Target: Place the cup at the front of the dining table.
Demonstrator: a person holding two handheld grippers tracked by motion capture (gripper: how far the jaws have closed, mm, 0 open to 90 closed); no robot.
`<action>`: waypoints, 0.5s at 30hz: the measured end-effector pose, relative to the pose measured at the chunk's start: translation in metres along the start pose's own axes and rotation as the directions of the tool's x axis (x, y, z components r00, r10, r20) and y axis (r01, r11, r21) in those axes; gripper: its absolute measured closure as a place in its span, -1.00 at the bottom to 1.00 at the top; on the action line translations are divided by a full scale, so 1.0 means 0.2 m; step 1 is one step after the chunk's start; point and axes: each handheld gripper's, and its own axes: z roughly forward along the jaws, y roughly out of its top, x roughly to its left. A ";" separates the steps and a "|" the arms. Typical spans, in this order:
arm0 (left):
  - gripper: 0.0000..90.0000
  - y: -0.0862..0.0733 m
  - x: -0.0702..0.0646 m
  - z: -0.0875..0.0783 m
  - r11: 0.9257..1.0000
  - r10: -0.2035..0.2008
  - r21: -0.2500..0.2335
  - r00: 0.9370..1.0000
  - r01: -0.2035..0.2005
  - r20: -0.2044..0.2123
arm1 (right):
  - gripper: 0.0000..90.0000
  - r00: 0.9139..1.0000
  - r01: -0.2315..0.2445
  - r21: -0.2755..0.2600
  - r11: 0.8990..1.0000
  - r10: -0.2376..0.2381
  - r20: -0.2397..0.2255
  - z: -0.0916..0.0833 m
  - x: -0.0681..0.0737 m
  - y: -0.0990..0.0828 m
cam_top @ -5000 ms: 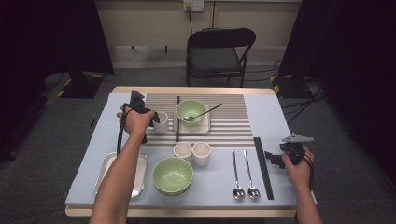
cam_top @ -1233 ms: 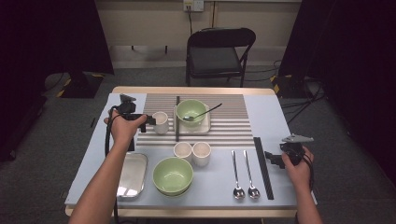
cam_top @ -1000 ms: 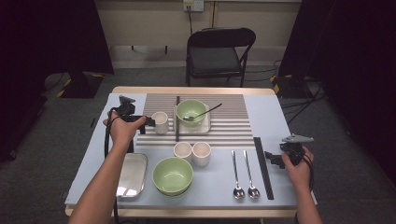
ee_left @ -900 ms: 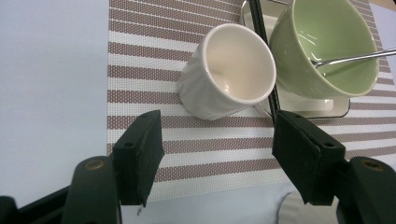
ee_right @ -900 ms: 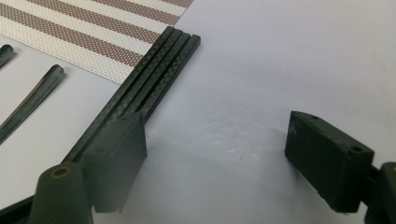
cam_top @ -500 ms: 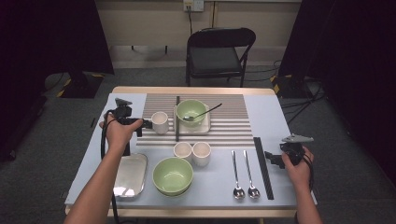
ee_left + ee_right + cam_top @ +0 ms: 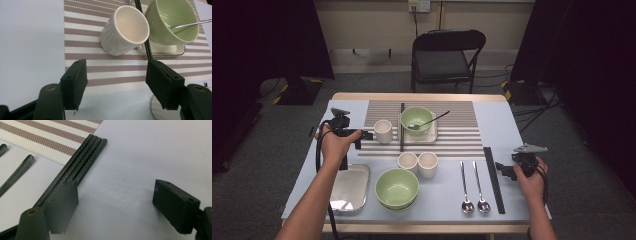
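A white cup (image 7: 383,131) stands on the striped placemat (image 7: 457,142), left of a green bowl (image 7: 417,119) that holds a spoon (image 7: 429,121). My left gripper (image 7: 363,135) hovers just left of the cup, open, its jaws apart and pointing at it. In the left gripper view the cup (image 7: 125,30) lies beyond the open gripper (image 7: 116,75), with the bowl (image 7: 172,22) behind it. My right gripper (image 7: 503,169) rests open at the table's right side, beside black chopsticks (image 7: 493,177). In the right gripper view the chopsticks (image 7: 82,160) run past the left jaw of the gripper (image 7: 115,195).
Two small white cups (image 7: 408,161) (image 7: 428,164) and a second green bowl (image 7: 397,187) sit near the front. A metal tray (image 7: 348,187) lies front left, and two spoons (image 7: 464,185) (image 7: 479,185) front right. Another black chopstick pair (image 7: 402,127) lies between cup and bowl. A folding chair (image 7: 447,55) stands behind the table.
My left hand has drawn back a little to the left, away from the white cup, which stays on the mat. The right hand has not moved.
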 end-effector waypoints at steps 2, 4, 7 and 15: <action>-0.25 0.00 0.01 0.00 1.000 0.006 -0.003 1.000 -0.006 0.004 | -0.56 1.000 -0.001 0.001 1.000 0.001 0.000 0.00 0.00 0.00; -0.25 0.00 0.02 -0.01 1.000 0.014 0.003 1.000 -0.014 0.001 | -0.56 1.000 0.002 -0.001 1.000 -0.002 0.000 0.00 0.00 0.00; -0.25 -0.01 0.02 -0.02 1.000 0.006 -0.002 1.000 -0.006 0.003 | -0.56 1.000 0.003 -0.002 1.000 -0.003 -0.001 0.00 0.00 0.00; -0.25 -0.02 0.04 -0.03 1.000 0.007 -0.008 1.000 -0.007 0.012 | -0.56 1.000 0.003 -0.002 1.000 -0.003 0.003 0.00 0.00 0.00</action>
